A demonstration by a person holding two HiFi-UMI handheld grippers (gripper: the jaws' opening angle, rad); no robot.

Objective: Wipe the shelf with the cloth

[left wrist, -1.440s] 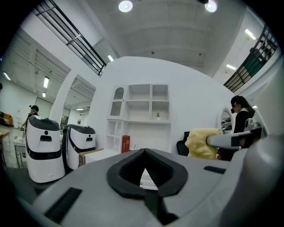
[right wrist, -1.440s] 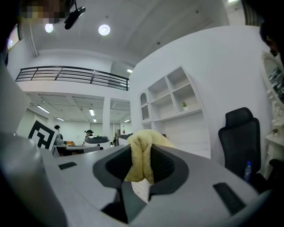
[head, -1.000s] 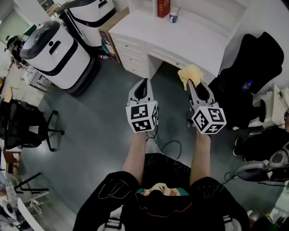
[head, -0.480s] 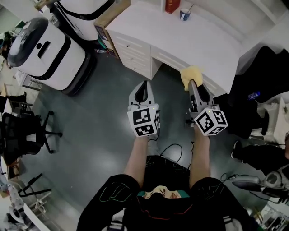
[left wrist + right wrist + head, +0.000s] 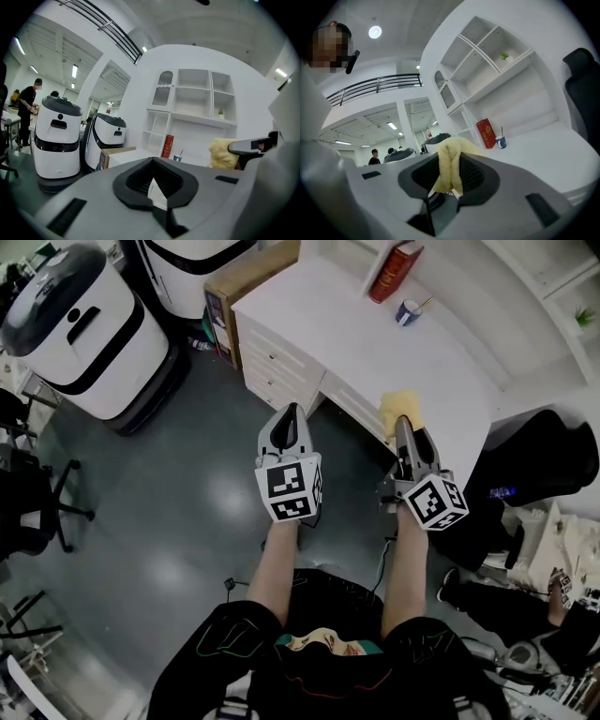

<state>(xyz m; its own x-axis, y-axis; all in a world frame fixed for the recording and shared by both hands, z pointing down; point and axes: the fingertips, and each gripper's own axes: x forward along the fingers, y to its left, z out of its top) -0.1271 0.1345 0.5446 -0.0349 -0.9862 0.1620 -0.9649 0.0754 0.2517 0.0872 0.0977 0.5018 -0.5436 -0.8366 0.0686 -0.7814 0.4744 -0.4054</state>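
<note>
Step in hand: approach, no wiping yet. R gripper jaws clamped on yellow cloth; the cloth is pinched upright between them and bulges out past the tips. In head view the cloth sits at the near edge of the white desk, not on any shelf. L gripper jaws together, nothing held, hangs over the grey floor left of the desk, well apart from the cloth.

Shelf unit stands at far side of desk: white, several open compartments. A small plant is in an upper right one. On the desk, near the unit: red box upright and a cup w/ a stick in it, just beside each other. Left of desk: cardboard box and two white mobile robots. Black chair right of desk.

Judgement: task at start, shelf untouched. Next move prob. needs R gripper raised and pushed far over the desk to a shelf board, cloth pressed flat, then swept side to side. Keep grip tight. Risk: knocking cup, red box or plant; L gripper not needed unless it moves items aside.
</note>
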